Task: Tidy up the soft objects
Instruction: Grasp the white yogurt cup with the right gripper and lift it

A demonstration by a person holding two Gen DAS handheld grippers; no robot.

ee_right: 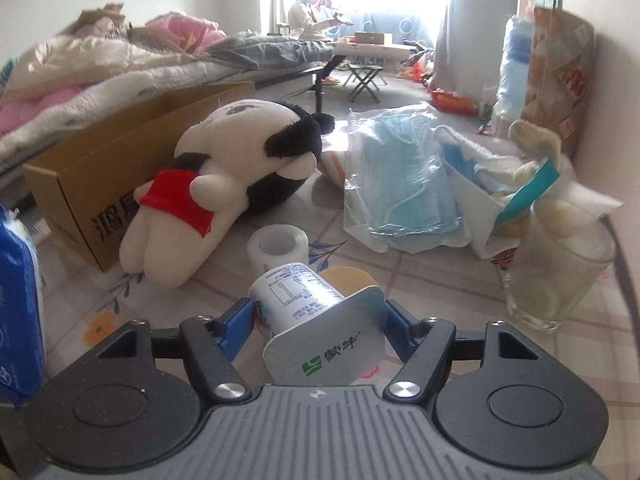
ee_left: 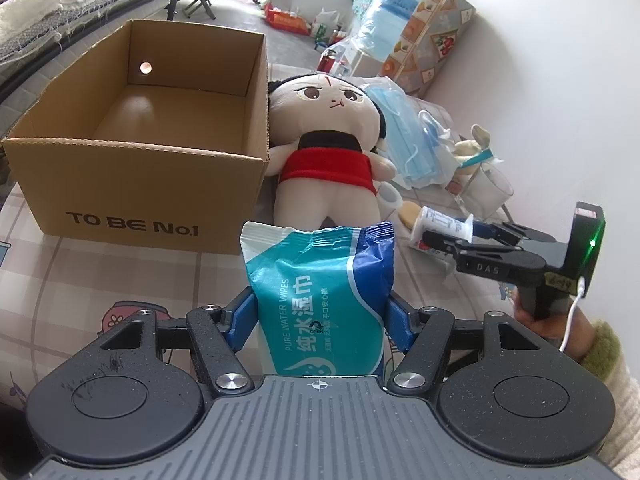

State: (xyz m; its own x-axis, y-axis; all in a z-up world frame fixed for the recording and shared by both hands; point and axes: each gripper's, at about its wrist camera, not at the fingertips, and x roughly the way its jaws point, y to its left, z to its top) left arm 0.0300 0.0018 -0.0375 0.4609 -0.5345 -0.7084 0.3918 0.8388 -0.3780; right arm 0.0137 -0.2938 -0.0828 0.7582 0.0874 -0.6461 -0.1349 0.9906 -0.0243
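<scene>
Checked tablecloth point(ee_left: 120, 264), bedroom clutter behind. I see bare cloth near-left, in front of the cardboard box point(ee_left: 140, 152), open top, marked "TO BE No.1". My left gripper point(ee_left: 320, 316) is clamped on the wet wipes pack point(ee_left: 320, 296), long axis pointing away, text "PURE WATER WIPES". Right gripper point(ee_right: 318, 320) is closed on a yogurt bottle point(ee_right: 308, 308), foil lid toward the camera. Plush doll point(ee_left: 328, 148) lies just right of the box, masks bag point(ee_left: 404, 140) beyond.
</scene>
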